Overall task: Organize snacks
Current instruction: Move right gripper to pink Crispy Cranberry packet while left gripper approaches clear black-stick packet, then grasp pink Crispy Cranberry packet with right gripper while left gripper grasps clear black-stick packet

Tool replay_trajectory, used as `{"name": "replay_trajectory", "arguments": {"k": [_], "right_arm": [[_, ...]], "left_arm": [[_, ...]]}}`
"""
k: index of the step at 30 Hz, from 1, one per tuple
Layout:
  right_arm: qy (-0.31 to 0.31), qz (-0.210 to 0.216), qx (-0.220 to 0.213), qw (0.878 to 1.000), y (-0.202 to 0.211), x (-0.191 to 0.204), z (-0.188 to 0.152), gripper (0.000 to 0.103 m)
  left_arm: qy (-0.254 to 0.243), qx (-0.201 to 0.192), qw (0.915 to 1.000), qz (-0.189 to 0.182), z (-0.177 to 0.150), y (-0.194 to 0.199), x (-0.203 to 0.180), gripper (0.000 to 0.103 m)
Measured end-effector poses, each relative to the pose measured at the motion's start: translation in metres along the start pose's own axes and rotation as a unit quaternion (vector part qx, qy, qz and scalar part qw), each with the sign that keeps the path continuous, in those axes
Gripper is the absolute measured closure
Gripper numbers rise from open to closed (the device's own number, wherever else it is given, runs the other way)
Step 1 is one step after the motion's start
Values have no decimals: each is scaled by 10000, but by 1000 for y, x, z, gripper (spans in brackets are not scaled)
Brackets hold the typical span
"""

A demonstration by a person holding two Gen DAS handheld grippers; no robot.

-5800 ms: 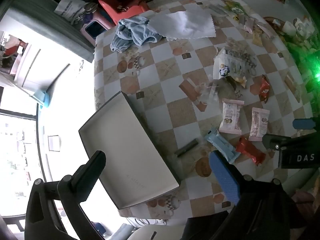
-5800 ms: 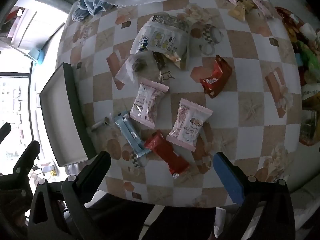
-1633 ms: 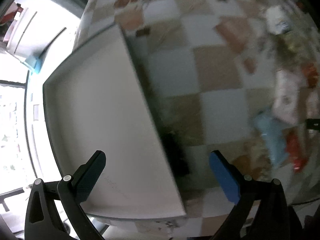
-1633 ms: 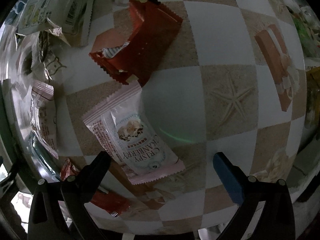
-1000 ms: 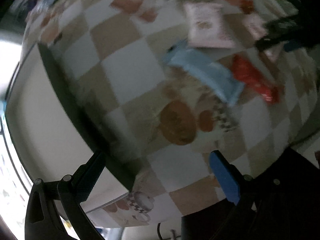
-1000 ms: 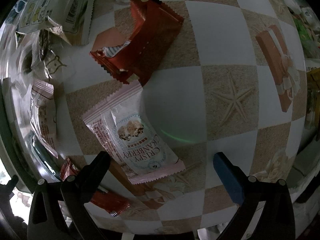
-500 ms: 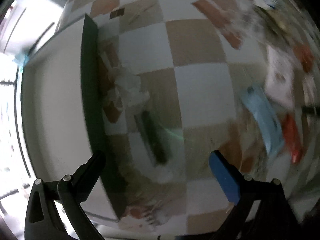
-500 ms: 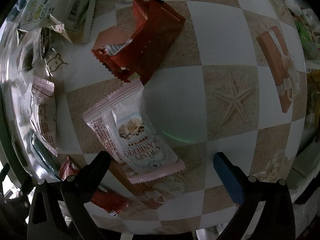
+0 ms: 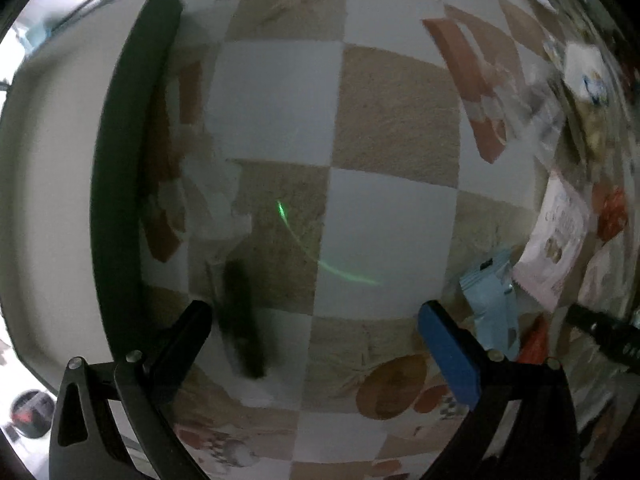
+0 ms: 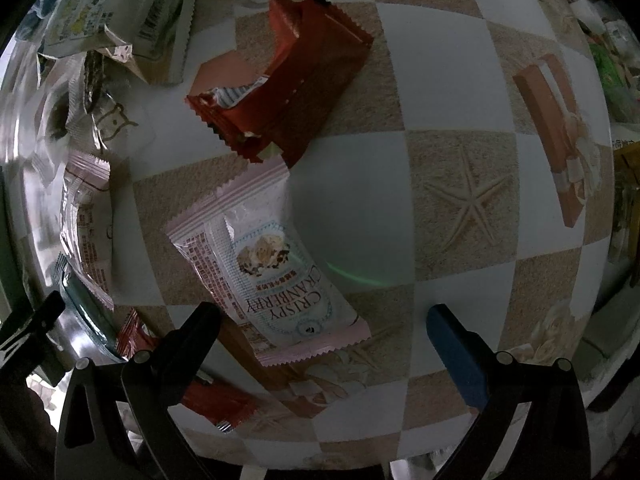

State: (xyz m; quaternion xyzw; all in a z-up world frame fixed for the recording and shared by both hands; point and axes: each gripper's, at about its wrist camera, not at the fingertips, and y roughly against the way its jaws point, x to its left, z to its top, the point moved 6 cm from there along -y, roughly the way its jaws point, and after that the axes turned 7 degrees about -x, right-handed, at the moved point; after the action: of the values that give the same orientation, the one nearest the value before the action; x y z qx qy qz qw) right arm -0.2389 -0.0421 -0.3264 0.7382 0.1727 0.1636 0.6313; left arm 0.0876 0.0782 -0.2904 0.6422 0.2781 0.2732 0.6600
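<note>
My left gripper [image 9: 316, 344] is open and empty, low over the checkered tablecloth. A small dark bar [image 9: 242, 320] lies just inside its left finger, beside the white tray [image 9: 48, 184] with the dark rim. A light blue snack pack [image 9: 490, 296] lies right of the blue finger. My right gripper [image 10: 320, 340] is open and empty over a pink cranberry snack pack [image 10: 264, 268], whose lower end lies between the fingers. A torn red wrapper [image 10: 288, 68] lies beyond it.
Another pink pack [image 10: 86, 224] and a red pack [image 10: 216, 396] lie at the left and bottom of the right wrist view. A white bag [image 10: 120, 8] sits at the far left. More packs [image 9: 560, 236] crowd the table's right side.
My left gripper has swung from over the tray down close to the tablecloth near the dark bar. My right gripper has stayed almost still over the pink pack.
</note>
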Motion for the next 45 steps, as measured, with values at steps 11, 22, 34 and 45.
{"name": "replay_trajectory", "arguments": {"k": [11,22,34,45], "right_arm": [[-46,0,15,10000,1,-2,2,0],[249,-47,-226,9994,18,11,2,36],[-141,636,-189,9977,32,-3,-18,49],[-656,1025,26,9926,38,-17,-50,49]], "left_arm": [[-47,-211,9998,46,-40,29,-24,0],[-636,-269,9976,-37,-25,23,-68,58],[-661,-389,9960,-464,-29,62,-55,75],[-741,-400,9954,-457,-42,96,-32,75]]}}
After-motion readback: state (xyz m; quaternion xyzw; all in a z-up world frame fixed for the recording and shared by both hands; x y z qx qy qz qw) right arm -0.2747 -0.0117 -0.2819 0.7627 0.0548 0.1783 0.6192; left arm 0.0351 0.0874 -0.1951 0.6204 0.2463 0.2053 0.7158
